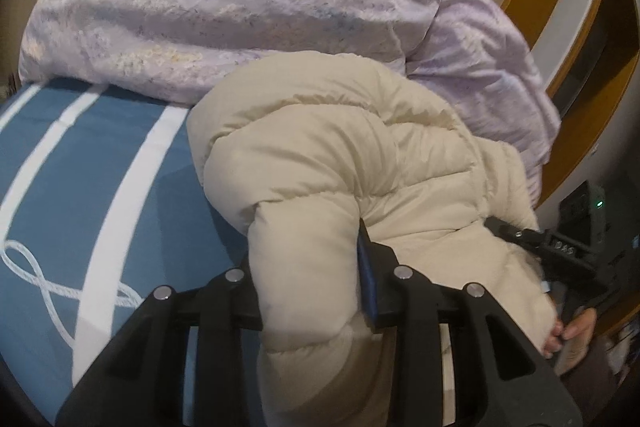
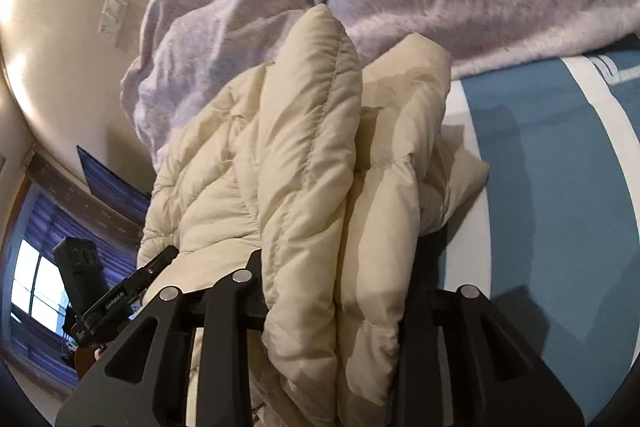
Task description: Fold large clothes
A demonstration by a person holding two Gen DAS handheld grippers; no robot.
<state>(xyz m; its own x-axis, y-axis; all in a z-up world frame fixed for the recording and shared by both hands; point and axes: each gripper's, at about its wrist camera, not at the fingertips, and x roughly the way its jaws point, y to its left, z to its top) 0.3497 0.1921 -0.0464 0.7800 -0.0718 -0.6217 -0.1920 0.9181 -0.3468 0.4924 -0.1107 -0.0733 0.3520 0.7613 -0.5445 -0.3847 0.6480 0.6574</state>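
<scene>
The cream puffer jacket (image 1: 320, 163) was clamped by the left gripper (image 1: 310, 291) and the right gripper (image 2: 340, 287), probably so it could be carried over the blue bedsheet (image 1: 80, 167), lower left.

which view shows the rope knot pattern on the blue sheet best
The left wrist view: the white rope loop lies unobstructed on the blue sheet. The right wrist view catches only a small, cropped piece at its right edge.
</scene>
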